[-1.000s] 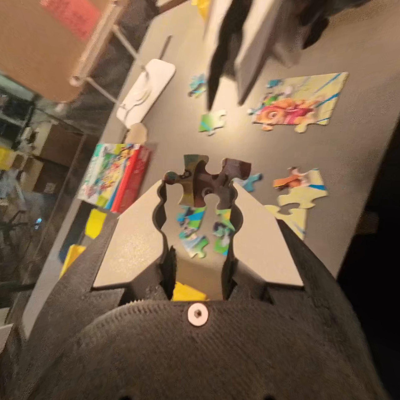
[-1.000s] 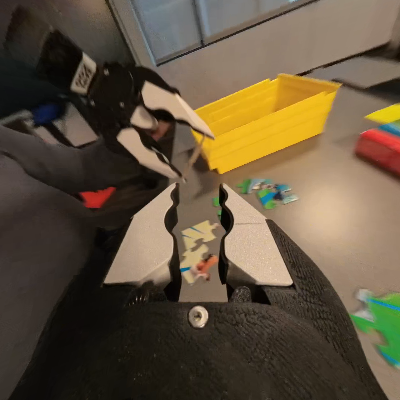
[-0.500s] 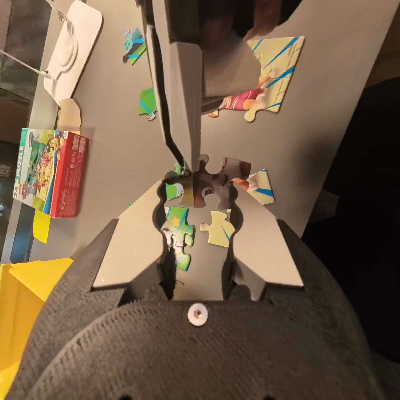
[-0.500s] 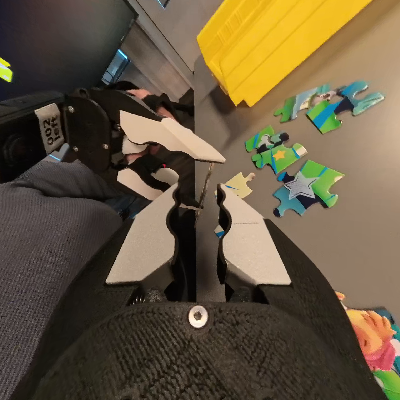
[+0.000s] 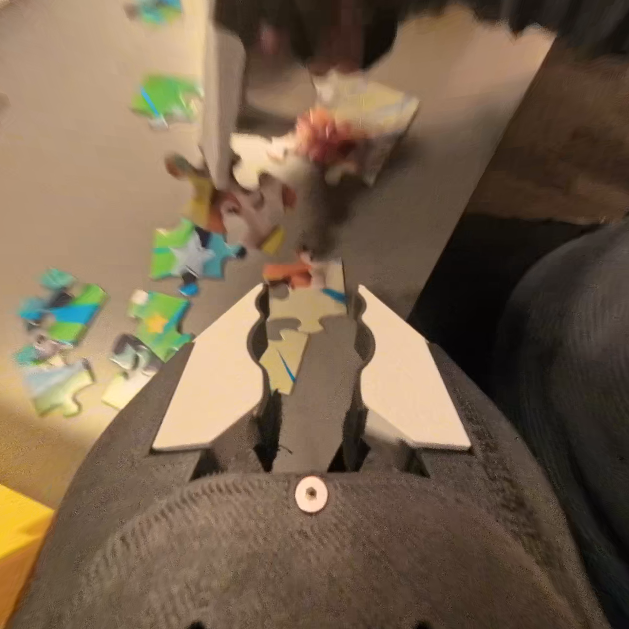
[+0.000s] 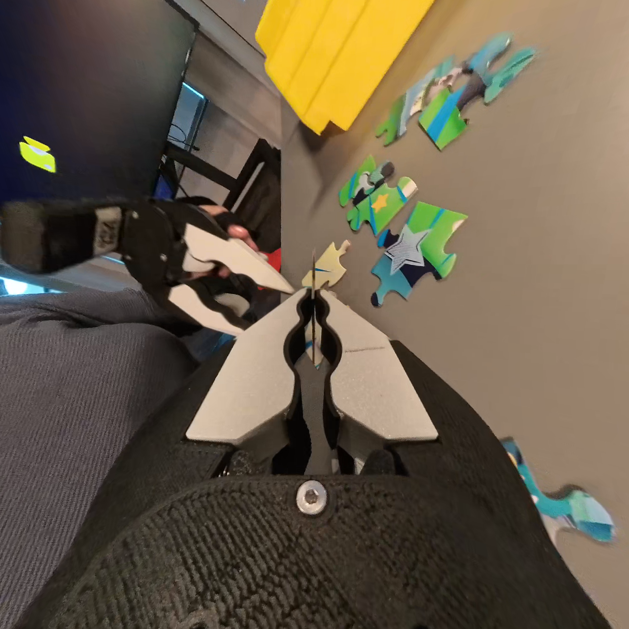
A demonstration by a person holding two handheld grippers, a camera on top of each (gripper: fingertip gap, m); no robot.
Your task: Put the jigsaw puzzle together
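The left wrist view looks steeply down from close above the grey table (image 5: 85,190), along its own gripper (image 5: 309,296), near the table's edge; the picture is blurred. The right wrist view, rolled so the table (image 6: 510,306) stands like a wall on the right, sits low and close, facing along the surface toward a yellow bin (image 6: 326,58). Both views share the green and blue star puzzle piece (image 5: 190,252) (image 6: 415,252) and the loose pieces around it.

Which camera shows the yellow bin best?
The right wrist view. The yellow bin shows there large and sharp, standing on the grey table above the loose puzzle pieces. The left wrist view catches only a small blurry corner of it at the bottom left edge.
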